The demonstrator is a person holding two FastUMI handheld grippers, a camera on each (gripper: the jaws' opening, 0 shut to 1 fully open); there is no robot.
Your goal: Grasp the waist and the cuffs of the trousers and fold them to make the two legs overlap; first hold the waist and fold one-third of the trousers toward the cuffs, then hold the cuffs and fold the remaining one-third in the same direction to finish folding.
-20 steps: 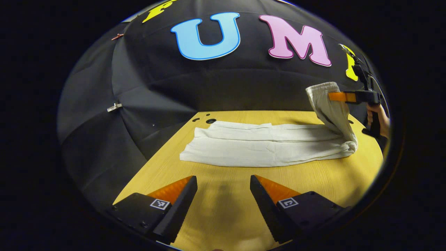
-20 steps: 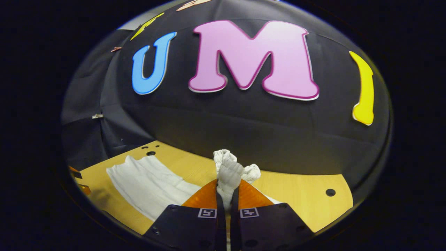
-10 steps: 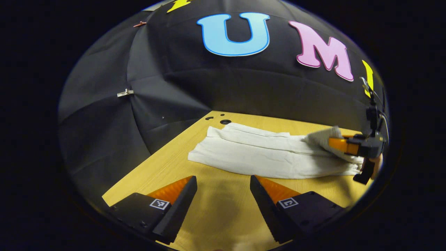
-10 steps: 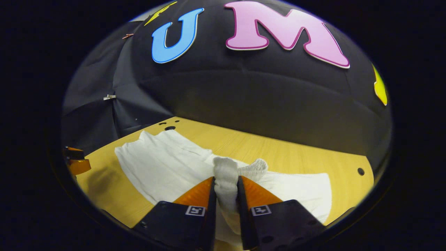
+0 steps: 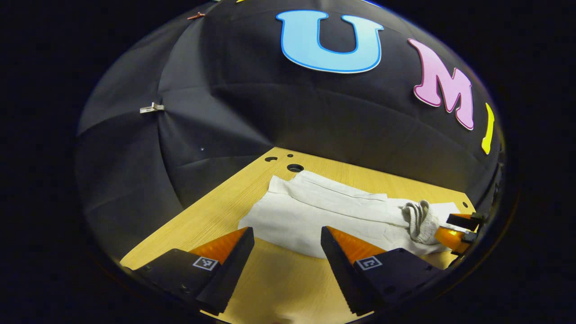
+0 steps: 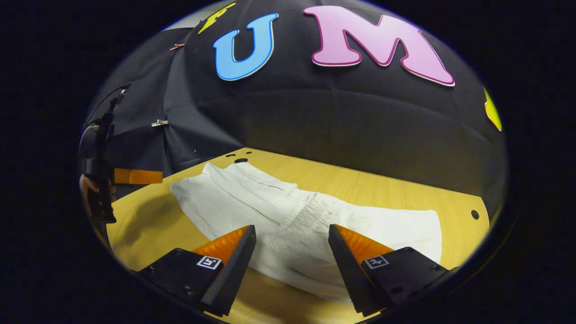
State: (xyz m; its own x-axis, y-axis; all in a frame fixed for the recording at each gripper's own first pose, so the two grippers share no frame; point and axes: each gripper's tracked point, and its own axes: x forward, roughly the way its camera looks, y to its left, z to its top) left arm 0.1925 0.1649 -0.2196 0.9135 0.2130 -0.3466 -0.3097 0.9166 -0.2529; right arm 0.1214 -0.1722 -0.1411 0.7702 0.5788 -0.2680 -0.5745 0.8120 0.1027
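White trousers (image 5: 324, 213) lie flat on the wooden table (image 5: 211, 216), the two legs stacked, cuffs toward the far left corner. The gathered elastic waist (image 5: 417, 217) is folded over onto the legs; in the right gripper view the waist (image 6: 310, 211) lies just ahead of my right gripper (image 6: 292, 238). That gripper is open, its fingers standing apart above the cloth with nothing pinched. My left gripper (image 5: 287, 238) is open over bare table at the near edge of the trousers. The right gripper (image 5: 459, 227) also appears at the right rim of the left gripper view.
Small round holes (image 5: 294, 168) mark the table's far left corner beside the cuffs. Another hole (image 6: 471, 214) sits near the right edge. The left gripper (image 6: 135, 176) and the hand holding it (image 6: 85, 184) are at the left of the right gripper view. Black cloth walls close the back.
My right gripper carried the waist down onto the legs and let go; its fingers are now apart. My left gripper has moved closer to the trousers' near edge.
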